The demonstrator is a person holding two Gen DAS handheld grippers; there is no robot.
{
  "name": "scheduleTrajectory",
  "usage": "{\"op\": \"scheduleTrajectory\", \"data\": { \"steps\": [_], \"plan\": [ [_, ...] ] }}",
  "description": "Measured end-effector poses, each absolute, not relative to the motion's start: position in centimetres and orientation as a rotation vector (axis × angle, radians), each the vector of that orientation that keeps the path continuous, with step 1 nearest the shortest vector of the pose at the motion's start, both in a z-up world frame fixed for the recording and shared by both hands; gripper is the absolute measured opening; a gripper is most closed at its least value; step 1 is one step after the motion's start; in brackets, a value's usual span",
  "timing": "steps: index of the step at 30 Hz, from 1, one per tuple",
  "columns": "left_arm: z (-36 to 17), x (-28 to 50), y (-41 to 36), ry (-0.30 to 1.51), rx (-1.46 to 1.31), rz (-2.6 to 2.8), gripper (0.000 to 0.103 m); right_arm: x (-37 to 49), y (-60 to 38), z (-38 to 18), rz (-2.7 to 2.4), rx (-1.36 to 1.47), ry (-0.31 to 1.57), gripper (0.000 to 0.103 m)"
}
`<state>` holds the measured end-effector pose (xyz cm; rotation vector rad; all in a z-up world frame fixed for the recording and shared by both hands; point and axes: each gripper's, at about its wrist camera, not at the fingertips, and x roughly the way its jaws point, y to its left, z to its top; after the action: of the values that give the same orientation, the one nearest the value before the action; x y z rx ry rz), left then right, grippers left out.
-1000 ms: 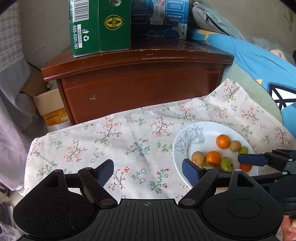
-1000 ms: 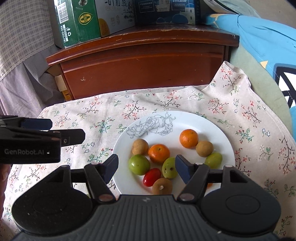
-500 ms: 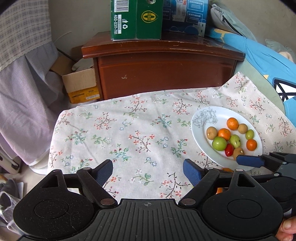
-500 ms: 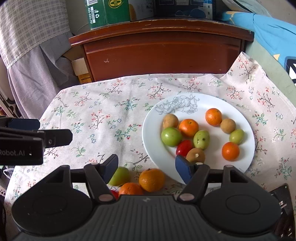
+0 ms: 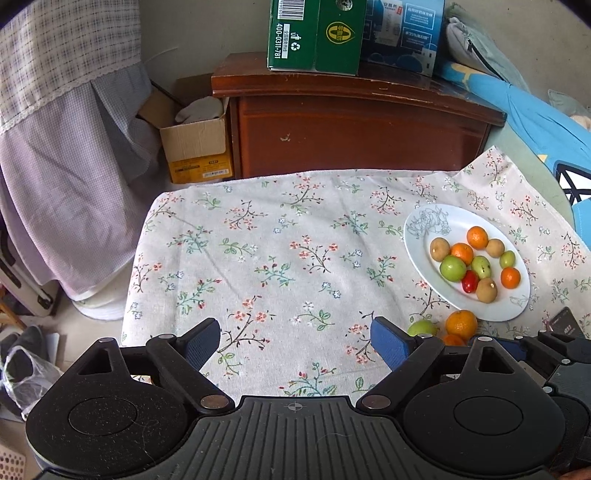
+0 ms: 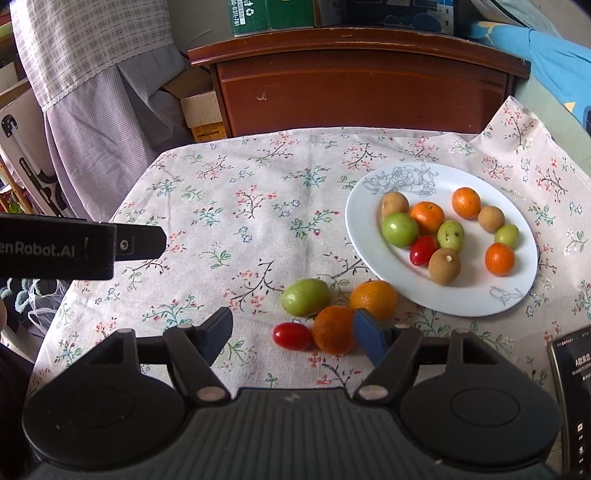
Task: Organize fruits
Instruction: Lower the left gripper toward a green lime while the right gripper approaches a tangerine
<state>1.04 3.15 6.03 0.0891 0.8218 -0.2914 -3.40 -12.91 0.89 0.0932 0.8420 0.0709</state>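
Observation:
A white plate (image 6: 373, 254) (image 5: 417, 254) on the floral cloth holds several fruits: oranges, green ones, brown ones and a red tomato (image 6: 423, 250). Loose on the cloth in front of the plate lie a green fruit (image 6: 306, 296) (image 5: 422, 327), two oranges (image 6: 373, 298) (image 6: 333, 329) and a red tomato (image 6: 292, 336). My right gripper (image 6: 291, 338) hovers just above these, jaws opening, pads not pressing anything. My left gripper (image 5: 295, 341) stands over bare cloth to the left, jaws opening, nothing between them.
A wooden cabinet (image 5: 354, 133) with green and blue boxes (image 5: 314, 35) stands behind the table. A cardboard box (image 5: 194, 147) and hanging cloth sit at the left. A phone (image 6: 574, 391) lies at the right near the edge. A blue pillow (image 5: 535, 118) is at the far right.
Both grippers have pulled back toward the near edge of the table. The plate now looks farther away, and the loose fruits in front of it have come into view.

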Motion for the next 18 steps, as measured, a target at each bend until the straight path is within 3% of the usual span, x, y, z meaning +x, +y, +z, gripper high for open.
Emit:
{"op": "scheduleTrajectory", "data": {
  "steps": [18],
  "plan": [
    [5.59, 0.99, 2.96, 0.837, 0.086, -0.315, 0.09, -3.88, -12.42, 0.37, 0.058, 0.102, 0.866, 0.073]
  ]
}}
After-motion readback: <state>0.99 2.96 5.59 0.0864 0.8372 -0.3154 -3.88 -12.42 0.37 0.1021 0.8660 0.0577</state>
